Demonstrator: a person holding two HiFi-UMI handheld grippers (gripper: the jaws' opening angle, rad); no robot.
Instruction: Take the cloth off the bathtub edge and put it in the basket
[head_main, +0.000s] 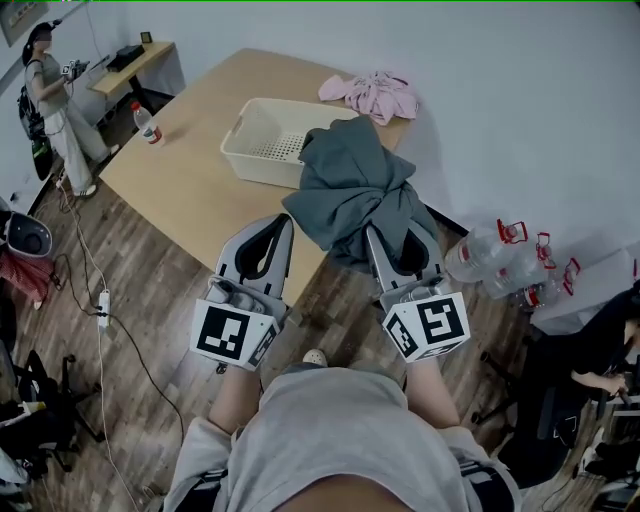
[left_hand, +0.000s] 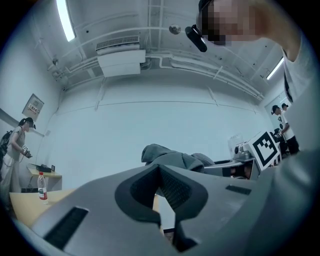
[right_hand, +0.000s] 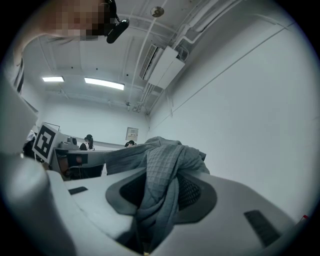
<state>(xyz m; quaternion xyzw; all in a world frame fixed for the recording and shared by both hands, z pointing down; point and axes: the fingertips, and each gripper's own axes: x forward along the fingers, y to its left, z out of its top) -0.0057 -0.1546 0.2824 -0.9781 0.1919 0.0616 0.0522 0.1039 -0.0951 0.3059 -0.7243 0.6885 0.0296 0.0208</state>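
The left gripper (head_main: 280, 226), jaws pressed together empty, is at the table's (head_main: 190, 180) near edge, only the head view shows the white basket (head_main: 245, 160) with bare floor, and the right gripper view shows the right gripper (right_hand: 167, 174) pinching the grey cloth (head_main: 350, 190) over the basket's right end.

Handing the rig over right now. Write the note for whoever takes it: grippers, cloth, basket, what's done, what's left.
Right gripper: shut on the grey cloth, which hangs bunched from its jaws.
Left gripper: shut, nothing in it, level with the right one.
Basket: on the wooden table, just ahead of both grippers.
Done: the cloth is gripped and up by the basket's near corner. No bathtub in view.
Left: bring the cloth over the basket and open the right gripper.
The pink cloth beyond the basket is likely not part of this.
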